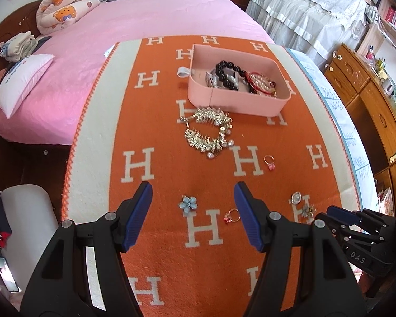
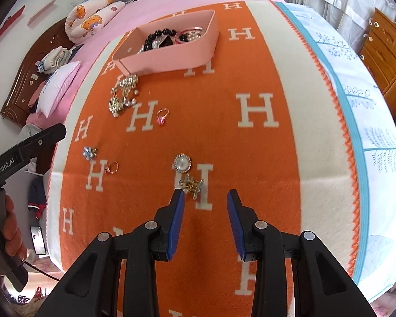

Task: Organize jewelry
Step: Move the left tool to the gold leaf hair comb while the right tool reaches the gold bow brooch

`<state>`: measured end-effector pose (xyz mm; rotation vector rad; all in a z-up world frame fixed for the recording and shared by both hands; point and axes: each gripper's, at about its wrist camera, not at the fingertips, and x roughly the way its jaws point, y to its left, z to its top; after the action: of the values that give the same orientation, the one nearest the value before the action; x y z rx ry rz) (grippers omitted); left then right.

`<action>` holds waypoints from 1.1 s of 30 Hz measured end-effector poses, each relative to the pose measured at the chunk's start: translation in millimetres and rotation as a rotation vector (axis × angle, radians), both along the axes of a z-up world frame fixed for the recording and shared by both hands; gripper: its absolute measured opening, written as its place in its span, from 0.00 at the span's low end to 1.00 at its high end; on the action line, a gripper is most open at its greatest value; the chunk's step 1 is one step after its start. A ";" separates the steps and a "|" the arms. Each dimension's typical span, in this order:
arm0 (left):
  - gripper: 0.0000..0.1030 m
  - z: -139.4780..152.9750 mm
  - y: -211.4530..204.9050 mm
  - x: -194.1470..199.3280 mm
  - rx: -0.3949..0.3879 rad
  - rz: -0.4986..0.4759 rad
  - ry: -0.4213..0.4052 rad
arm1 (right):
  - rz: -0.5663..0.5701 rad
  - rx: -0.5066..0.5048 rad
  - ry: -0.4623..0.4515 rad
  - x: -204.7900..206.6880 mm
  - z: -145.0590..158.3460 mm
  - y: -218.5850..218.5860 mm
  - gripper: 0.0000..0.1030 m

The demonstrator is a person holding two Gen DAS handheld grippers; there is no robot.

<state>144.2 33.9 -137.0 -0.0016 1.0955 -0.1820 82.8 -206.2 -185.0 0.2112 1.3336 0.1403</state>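
A pink box holding bead bracelets stands far on the orange H-patterned blanket. In front of it lie a silver-gold necklace and a pink-stone ring. My left gripper hangs open above a blue flower brooch and a red-stone ring, holding nothing. In the right wrist view my right gripper is open and empty. A gold brooch lies just ahead of its left fingertip, with a round pearl brooch beyond. The box sits far left.
A pink bed with pillows lies beyond the blanket. A wooden cabinet stands at the right, cloth-covered furniture behind it. A phone lies low at the left. A hand holds the left gripper's handle.
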 end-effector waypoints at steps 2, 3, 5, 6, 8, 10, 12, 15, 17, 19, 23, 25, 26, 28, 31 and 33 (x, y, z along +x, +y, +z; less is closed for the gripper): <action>0.60 -3.6 -2.0 -1.1 0.004 -0.009 0.003 | 0.007 0.007 0.001 0.2 -2.6 3.4 0.33; 0.60 -4.8 -3.4 -2.1 0.007 -0.015 0.005 | 0.012 0.012 -0.001 0.8 -4.2 5.8 0.33; 0.60 -7.4 -5.0 -3.2 0.011 -0.023 0.009 | 0.020 0.014 -0.002 3.3 -5.0 9.2 0.33; 0.60 -8.0 -5.5 -3.2 0.011 -0.025 0.009 | 0.024 0.012 0.001 4.8 -6.5 11.0 0.33; 0.60 -9.7 -5.1 -2.8 0.007 -0.023 0.010 | 0.028 0.012 0.008 7.6 -9.9 13.2 0.33; 0.60 -11.1 -4.0 -2.6 0.003 -0.019 0.014 | 0.030 0.015 0.013 9.7 -13.1 15.2 0.33; 0.60 -12.2 -1.8 -3.5 -0.001 -0.015 0.016 | 0.033 0.017 0.018 10.8 -15.7 17.9 0.33; 0.60 -12.7 2.9 -3.1 -0.021 -0.003 0.013 | 0.035 0.020 0.028 11.2 -20.1 20.9 0.33; 0.60 -12.6 5.7 -4.0 -0.029 0.005 0.011 | 0.035 0.016 0.019 10.6 -20.3 22.3 0.33; 0.60 -13.7 6.8 -3.4 -0.025 0.009 0.015 | 0.040 0.011 0.011 11.7 -20.7 24.4 0.33; 0.60 -16.0 6.4 -1.0 -0.021 0.014 0.019 | 0.060 -0.018 -0.007 14.4 -21.0 29.9 0.31; 0.60 -16.5 4.0 2.9 -0.019 0.010 0.018 | 0.079 -0.058 -0.019 14.8 -21.0 33.9 0.23; 0.60 -16.7 3.0 4.7 -0.020 0.009 0.018 | 0.091 -0.080 -0.025 14.7 -21.4 36.1 0.20; 0.60 -17.3 0.6 10.0 -0.023 0.007 0.019 | 0.106 -0.089 -0.031 14.7 -21.8 37.5 0.20; 0.60 -19.1 -5.5 24.3 -0.025 0.000 0.029 | 0.105 -0.080 -0.028 16.5 -22.4 35.6 0.19; 0.60 -21.4 -10.7 37.7 -0.029 -0.001 0.035 | 0.091 -0.070 -0.021 20.4 -22.5 32.8 0.19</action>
<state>181.9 23.2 -158.4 -0.0305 1.1277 -0.1994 103.3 -173.4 -207.5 0.0895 1.3251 0.1718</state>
